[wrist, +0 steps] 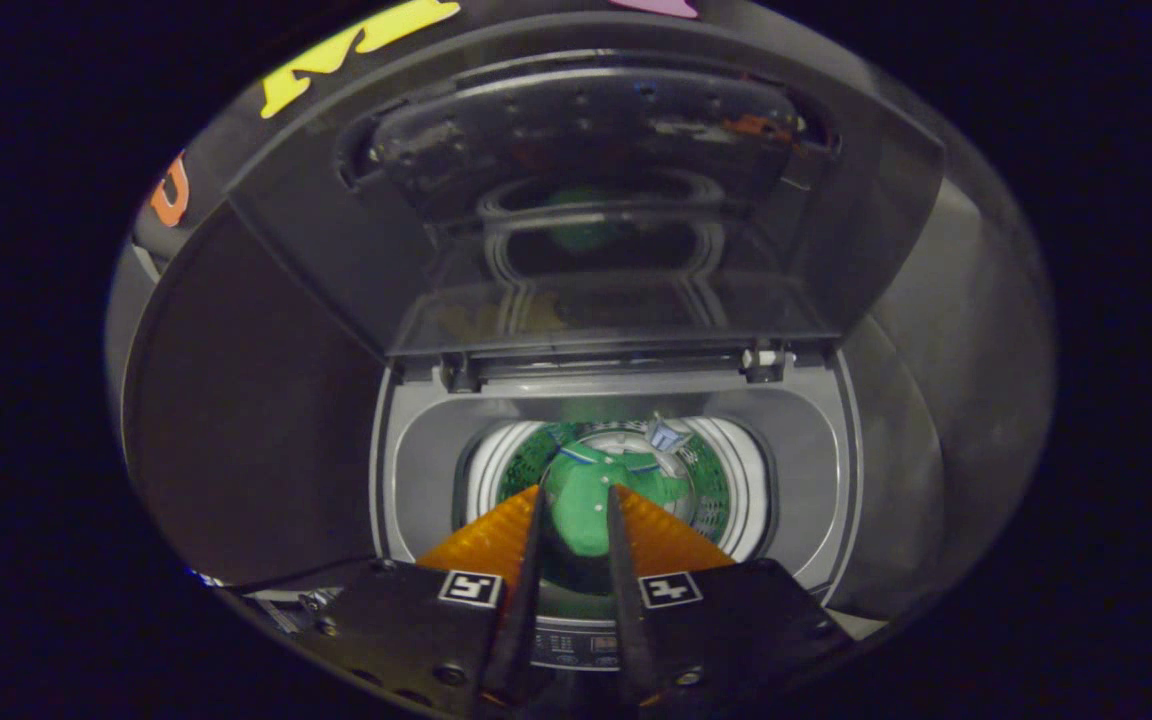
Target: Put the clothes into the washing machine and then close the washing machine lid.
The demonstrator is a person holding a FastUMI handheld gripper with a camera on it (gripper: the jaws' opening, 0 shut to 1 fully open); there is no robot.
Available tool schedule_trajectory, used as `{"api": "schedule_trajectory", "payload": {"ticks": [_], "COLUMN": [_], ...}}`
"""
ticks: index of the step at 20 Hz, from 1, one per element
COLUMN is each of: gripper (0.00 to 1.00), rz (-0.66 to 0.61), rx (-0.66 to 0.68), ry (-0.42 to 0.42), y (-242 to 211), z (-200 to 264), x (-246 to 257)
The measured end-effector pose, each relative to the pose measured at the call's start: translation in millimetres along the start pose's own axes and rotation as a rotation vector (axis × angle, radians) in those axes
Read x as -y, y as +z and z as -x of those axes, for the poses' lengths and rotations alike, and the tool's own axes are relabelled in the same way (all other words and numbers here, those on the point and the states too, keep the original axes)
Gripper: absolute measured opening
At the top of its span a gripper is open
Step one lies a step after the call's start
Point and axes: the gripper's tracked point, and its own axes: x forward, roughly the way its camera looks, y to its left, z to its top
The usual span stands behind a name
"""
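Green clothes lie down in the washing machine drum beyond the tongs, whose 2 fingers stand slightly parted and empty, while the lid stands upright, not yet closed.

Soft green cloth garment inside perforated drum; raised lid glossy (reflective plastic); smooth grey washer rim.

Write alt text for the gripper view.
A green garment lies in the drum of a top-loading washing machine, seen from above between the gripper fingers, which stand slightly apart and hold nothing. The lid stands raised open behind the drum.
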Motion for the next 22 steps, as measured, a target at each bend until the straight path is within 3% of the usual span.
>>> {"api": "schedule_trajectory", "payload": {"ticks": [1, 7, 14, 18, 22], "gripper": [0.47, 0.48, 0.48, 0.89, 0.89], "rz": [0.001, 0.066, 0.167, 0.226, 0.25], "rx": [0.018, 0.178, 0.506, 0.656, 0.694], "ry": [0.008, 0.035, 0.094, 0.096, 0.065], "y": [5, 52, 128, 182, 215], "z": [7, 65, 156, 189, 176], "x": [-3, -11, -41, -58, -56]}}
